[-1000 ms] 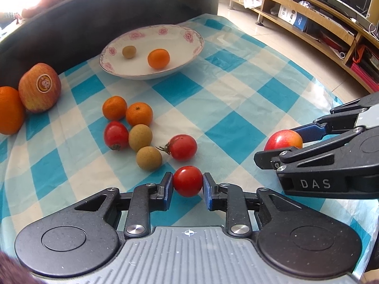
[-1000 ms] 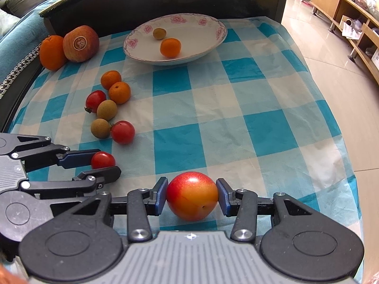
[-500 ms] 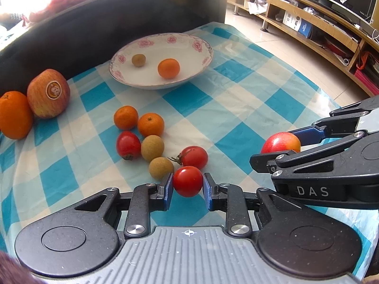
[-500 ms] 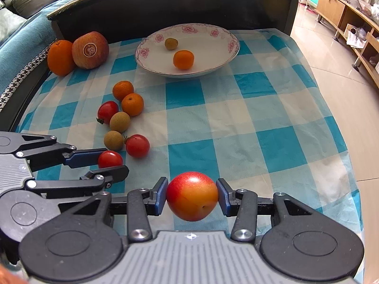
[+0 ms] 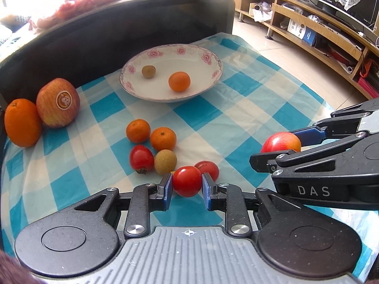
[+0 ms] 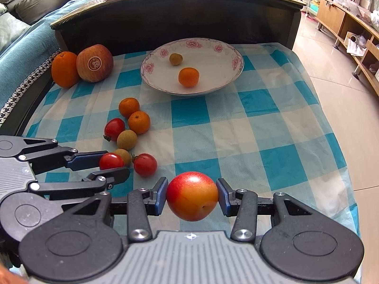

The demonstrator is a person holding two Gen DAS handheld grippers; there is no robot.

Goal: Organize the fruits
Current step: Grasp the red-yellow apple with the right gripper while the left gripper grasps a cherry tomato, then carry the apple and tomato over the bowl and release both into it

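Note:
My left gripper (image 5: 186,182) is shut on a small red cherry tomato (image 5: 187,181), held above the checked cloth; it also shows in the right wrist view as the left gripper (image 6: 111,164) at the left. My right gripper (image 6: 192,196) is shut on a red-orange plum (image 6: 192,196), seen from the side as the plum (image 5: 280,142). Ahead stands a white flowered plate (image 5: 208,71) with a small orange (image 5: 179,81) and a longan (image 5: 148,71) in it. Loose on the cloth lie two small oranges (image 5: 138,130), tomatoes (image 5: 141,159) and longans (image 5: 165,161).
A stickered apple (image 5: 58,102) and a large orange (image 5: 21,123) sit at the cloth's far left. A dark low table edge (image 6: 180,7) runs behind the plate. The cloth's right edge (image 6: 336,142) drops to a tiled floor with wooden shelving (image 5: 319,30) beyond.
Both grippers have lifted and drawn back a little with their fruits still held, so the plate and loose fruits sit lower and nearer the middle of each view.

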